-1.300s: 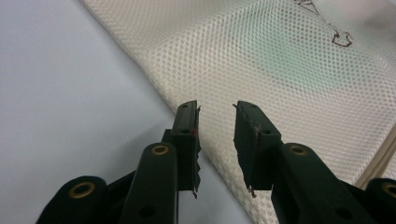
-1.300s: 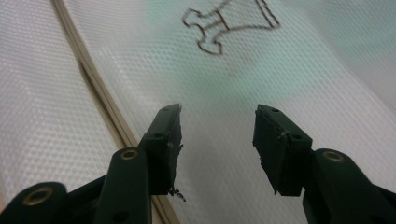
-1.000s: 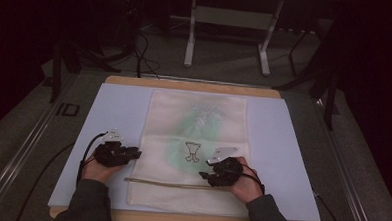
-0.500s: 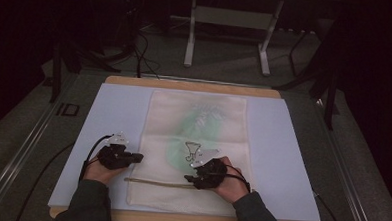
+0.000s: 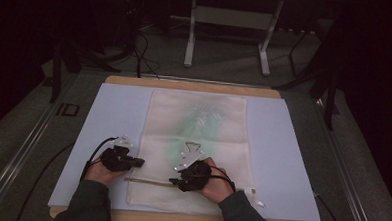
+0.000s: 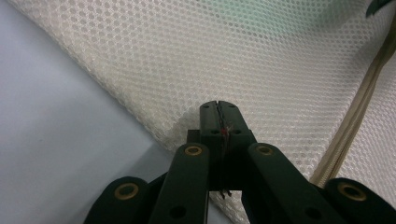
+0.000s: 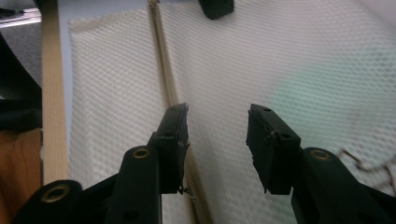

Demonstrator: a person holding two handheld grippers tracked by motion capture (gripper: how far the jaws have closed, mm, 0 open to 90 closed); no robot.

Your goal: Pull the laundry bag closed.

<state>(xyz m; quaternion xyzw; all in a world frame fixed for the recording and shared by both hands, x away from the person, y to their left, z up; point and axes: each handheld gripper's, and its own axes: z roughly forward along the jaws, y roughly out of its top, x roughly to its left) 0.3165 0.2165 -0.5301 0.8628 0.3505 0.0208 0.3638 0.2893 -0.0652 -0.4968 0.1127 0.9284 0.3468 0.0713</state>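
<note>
Mesh bag flat on the table, long axis running away from the person, zipper crosswise at the near end.
Left fingers clamp the bag's edge; right fingers, apart and just closing, straddle the zipper, having moved left since the earlier frame.

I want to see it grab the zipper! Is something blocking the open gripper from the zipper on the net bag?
Nothing visible does. The right gripper hangs open right over the zipper of the mesh bag.
</note>
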